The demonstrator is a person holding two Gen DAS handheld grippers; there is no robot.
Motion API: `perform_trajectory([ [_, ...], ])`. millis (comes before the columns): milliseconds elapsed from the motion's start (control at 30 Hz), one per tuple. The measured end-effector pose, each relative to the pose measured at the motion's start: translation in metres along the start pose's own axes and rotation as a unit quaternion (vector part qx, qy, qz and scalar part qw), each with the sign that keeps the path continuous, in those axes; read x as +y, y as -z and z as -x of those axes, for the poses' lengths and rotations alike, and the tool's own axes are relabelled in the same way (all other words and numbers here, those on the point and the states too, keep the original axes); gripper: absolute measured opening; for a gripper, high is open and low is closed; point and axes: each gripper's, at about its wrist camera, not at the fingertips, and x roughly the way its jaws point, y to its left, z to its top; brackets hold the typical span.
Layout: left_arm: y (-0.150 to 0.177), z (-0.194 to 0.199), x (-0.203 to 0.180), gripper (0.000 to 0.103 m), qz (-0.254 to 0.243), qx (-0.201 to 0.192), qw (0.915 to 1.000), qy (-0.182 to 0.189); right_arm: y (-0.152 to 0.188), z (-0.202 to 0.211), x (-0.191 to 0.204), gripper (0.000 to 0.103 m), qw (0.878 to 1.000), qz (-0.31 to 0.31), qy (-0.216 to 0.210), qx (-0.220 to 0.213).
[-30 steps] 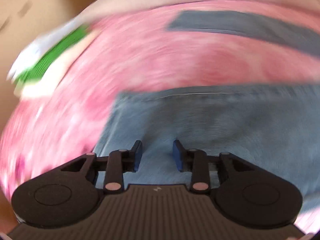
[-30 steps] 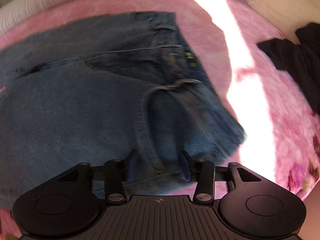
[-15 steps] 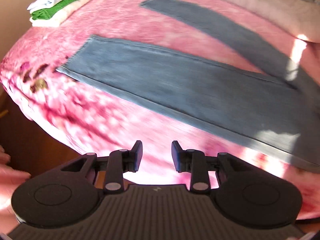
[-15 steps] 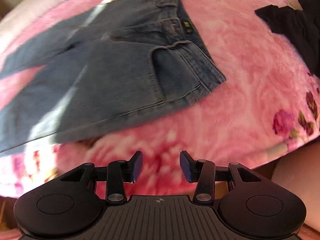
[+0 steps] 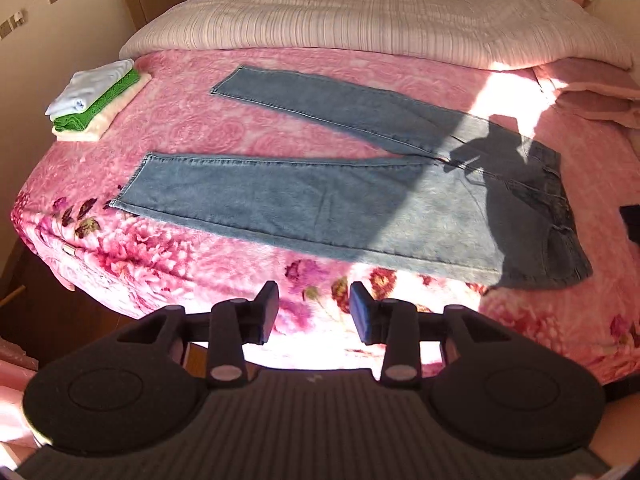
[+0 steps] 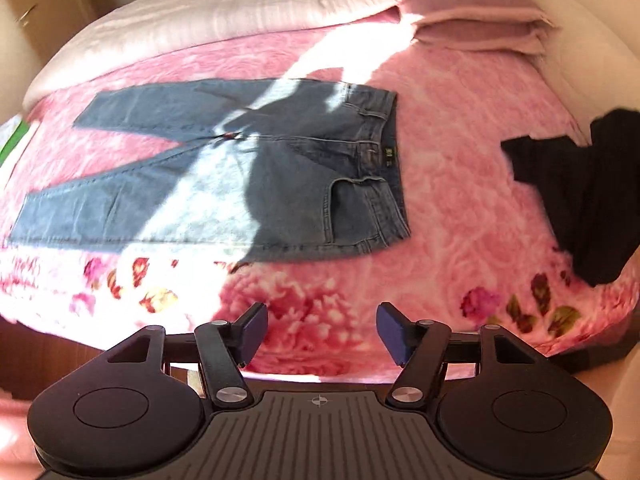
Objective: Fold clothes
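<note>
A pair of blue jeans (image 5: 320,208) lies spread flat on a pink flowered blanket (image 5: 192,128) covering a bed. The 2 legs fan apart toward the left of the left wrist view, and the waistband sits at the right, near the front edge of the bed. Sunlight and the shadow of the 2 held tools fall across the seat of the jeans.

The jeans look laid out and smoothed but not yet folded, so the folding of this garment appears to be only starting. A stack of 3 folded items (image 5: 94,100), pale blue, green and cream, rests at the far left corner, which suggests earlier pieces are done. A black garment (image 6: 584,192) lies crumpled well apart to the right and looks to be waiting its turn.

The left claw (image 5: 314,312) hangs above the bed's front edge with its jaws opening and nothing between them. The right claw (image 6: 320,334) is also opening wide and empty.

1 second ago both claws were low over the denim, which filled each view; now they have pulled up and back, showing the whole bed.
</note>
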Motion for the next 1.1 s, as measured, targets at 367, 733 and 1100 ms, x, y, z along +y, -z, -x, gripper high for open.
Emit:
perform_trajectory([
  [367,0.024,0.057,-0.042,0.039,-0.044,-0.022,0.9987,0.009,0.021,0.045,0.02,0.064,0.998,0.044,-0.03,-0.017],
  [733,0.038,0.083,-0.074,0.043,-0.087,-0.042,0.9953,-0.006,0.03,0.054,-0.002,0.064,0.997,0.054,-0.04,-0.024],
  [1100,0.046,0.088,-0.079,0.043,-0.089,-0.026,0.9956,-0.013,0.034,0.055,0.018,0.064,0.993,0.104,-0.061,-0.015],
])
